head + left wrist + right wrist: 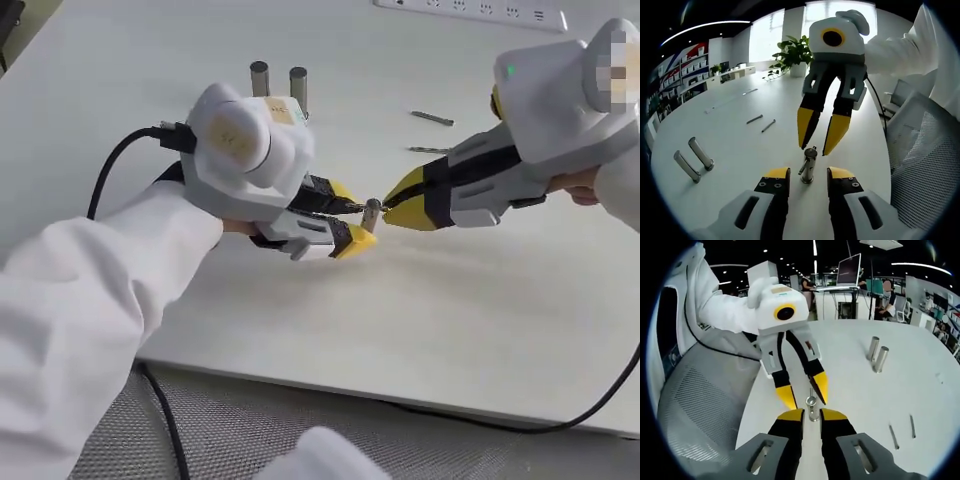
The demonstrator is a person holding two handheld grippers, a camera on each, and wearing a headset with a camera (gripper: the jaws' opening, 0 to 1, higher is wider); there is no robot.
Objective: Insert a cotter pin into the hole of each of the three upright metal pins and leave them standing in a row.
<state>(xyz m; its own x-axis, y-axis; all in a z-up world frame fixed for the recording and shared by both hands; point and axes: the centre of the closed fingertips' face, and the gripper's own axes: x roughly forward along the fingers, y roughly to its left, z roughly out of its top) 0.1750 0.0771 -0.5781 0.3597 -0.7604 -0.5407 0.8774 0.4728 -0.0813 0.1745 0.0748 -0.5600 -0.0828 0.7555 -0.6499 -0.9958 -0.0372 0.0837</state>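
One upright metal pin [371, 214] [808, 165] [812, 408] stands on the white table [480, 300] between my two grippers. In the left gripper view a thin cotter pin [802, 171] pokes out of its side. My left gripper [355, 215] [808, 174] [805, 391] is open, its yellow tips either side of the pin without touching it. My right gripper [392, 205] [812, 415] [816, 142] faces it from the other side, jaws a little apart, tips at the pin's top. Two more metal pins [260, 78] [298, 88] stand side by side farther back.
Two loose cotter pins [432, 118] [428, 150] lie on the table beyond the right gripper. A power strip [470, 12] runs along the far edge. Cables [120, 160] trail from both grippers, and a mesh chair [700, 405] stands at the table's near side.
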